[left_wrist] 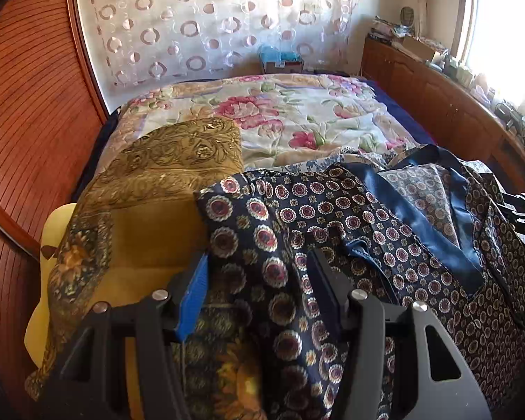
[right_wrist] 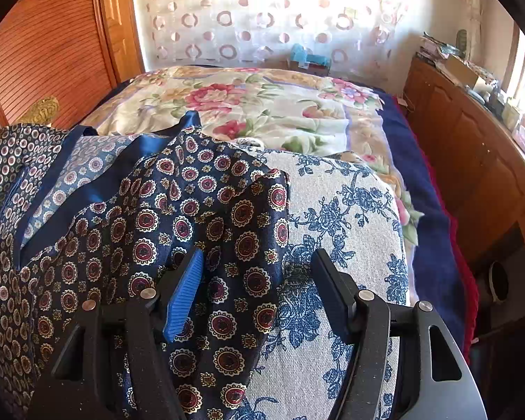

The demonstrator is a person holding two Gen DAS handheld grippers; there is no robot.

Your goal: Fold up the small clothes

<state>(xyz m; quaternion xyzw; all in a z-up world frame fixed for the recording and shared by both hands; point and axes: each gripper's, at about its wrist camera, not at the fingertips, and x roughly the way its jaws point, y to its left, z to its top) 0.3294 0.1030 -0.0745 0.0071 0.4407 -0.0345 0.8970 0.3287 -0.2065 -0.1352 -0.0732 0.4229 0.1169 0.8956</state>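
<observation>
A navy garment point(left_wrist: 297, 231) patterned with round medallions is seen spread over cushions at the near end of a bed point(left_wrist: 297, 115), its satin-blue trim and paler lining turned up toward two o'clock in the left wrist view. The left claw point(left_wrist: 259, 280) is held over the garment's left part with its jaws apart; a fold of the cloth rises between the blue pad point(left_wrist: 192, 297) and the black one, but whether it is pinched cannot be told. To the claw's nine o'clock, a mustard scarf point(left_wrist: 150, 182) with a paisley print is draped beside and partly beneath the garment. In the right wrist view, the right claw point(right_wrist: 259, 273) is poised with jaws apart over the garment's right edge point(right_wrist: 206, 217), which lies across a white cushion point(right_wrist: 339, 210) printed with blue flowers; the cloth's border sits between the fingers without being pressed. A flowered bedspread point(right_wrist: 262, 112) is stretched toward twelve o'clock, below a curtain point(right_wrist: 262, 17) dotted with rings. A wooden cabinet point(right_wrist: 465, 147) stands at three o'clock.
</observation>
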